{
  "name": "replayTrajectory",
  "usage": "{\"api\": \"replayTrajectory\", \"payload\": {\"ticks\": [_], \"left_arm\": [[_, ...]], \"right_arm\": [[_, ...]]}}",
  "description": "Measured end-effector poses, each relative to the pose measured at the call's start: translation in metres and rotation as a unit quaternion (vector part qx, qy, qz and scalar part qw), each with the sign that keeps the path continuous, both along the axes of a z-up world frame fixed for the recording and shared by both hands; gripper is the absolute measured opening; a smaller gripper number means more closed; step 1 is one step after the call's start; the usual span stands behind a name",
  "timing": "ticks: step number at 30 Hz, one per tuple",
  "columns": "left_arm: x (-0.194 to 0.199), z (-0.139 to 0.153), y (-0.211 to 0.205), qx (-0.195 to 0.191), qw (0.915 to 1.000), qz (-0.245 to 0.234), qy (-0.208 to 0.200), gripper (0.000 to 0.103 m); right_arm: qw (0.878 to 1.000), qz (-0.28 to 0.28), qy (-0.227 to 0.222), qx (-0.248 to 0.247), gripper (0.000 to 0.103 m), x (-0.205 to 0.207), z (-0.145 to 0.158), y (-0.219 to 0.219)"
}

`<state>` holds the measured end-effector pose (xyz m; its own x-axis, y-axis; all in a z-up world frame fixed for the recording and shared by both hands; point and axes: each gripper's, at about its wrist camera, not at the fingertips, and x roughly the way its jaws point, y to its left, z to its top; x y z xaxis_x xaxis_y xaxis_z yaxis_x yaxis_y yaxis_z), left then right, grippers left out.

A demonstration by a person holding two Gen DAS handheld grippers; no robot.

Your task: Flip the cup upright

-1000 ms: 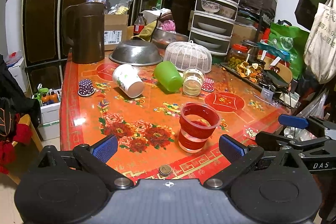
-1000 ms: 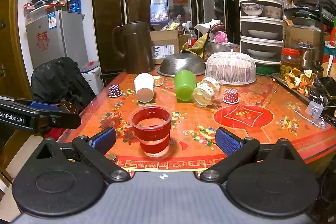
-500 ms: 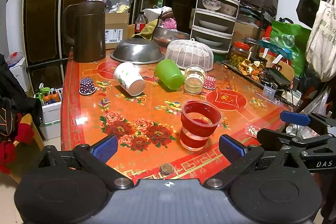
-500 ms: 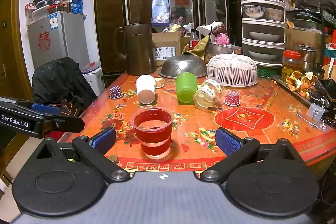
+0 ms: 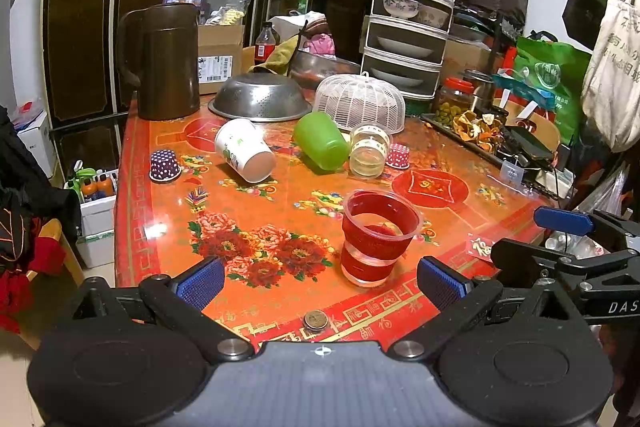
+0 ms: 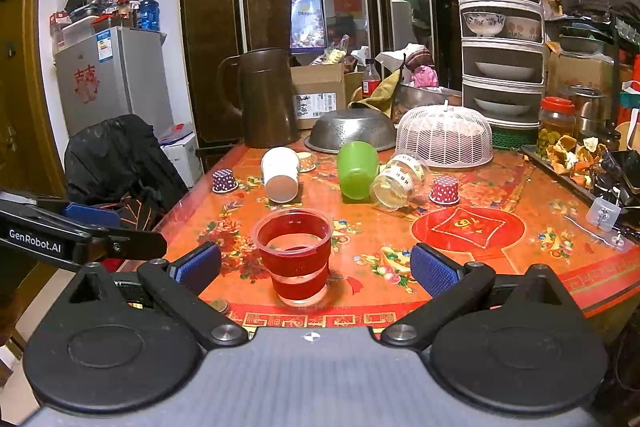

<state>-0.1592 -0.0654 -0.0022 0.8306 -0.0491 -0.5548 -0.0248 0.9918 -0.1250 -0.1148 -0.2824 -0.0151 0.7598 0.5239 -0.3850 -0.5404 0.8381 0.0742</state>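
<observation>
A clear cup with a red band (image 5: 378, 237) (image 6: 297, 255) stands upright near the table's front edge. Behind it three cups lie on their sides: a white paper cup (image 5: 244, 155) (image 6: 281, 173), a green plastic cup (image 5: 321, 145) (image 6: 357, 169) and a clear jar-like cup (image 5: 368, 155) (image 6: 399, 180). My left gripper (image 5: 320, 281) is open and empty, short of the red cup. My right gripper (image 6: 314, 269) is open and empty, with the red cup just beyond its fingers. Each gripper shows at the edge of the other's view.
A brown jug (image 5: 166, 61), an upturned steel colander (image 5: 260, 101) and a white mesh food cover (image 5: 360, 101) stand at the back. Small dotted paper cups (image 5: 164, 165) (image 5: 398, 155) sit upside down. A coin (image 5: 315, 319) lies at the front edge. A tiered rack (image 5: 412, 27) stands behind.
Both grippers have drifted slightly back and up from the table. The cups have not moved and both grippers stay open.
</observation>
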Motion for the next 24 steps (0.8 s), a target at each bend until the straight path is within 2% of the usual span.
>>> {"api": "replayTrajectory", "payload": {"ticks": [24], "left_arm": [[0.0005,-0.0029,-0.0006,-0.001,1.0000,-0.002,0.003,0.103]], "right_arm": [[1.000,0.006,-0.002,0.001,0.102,-0.0016,0.0008,0.0004]]}}
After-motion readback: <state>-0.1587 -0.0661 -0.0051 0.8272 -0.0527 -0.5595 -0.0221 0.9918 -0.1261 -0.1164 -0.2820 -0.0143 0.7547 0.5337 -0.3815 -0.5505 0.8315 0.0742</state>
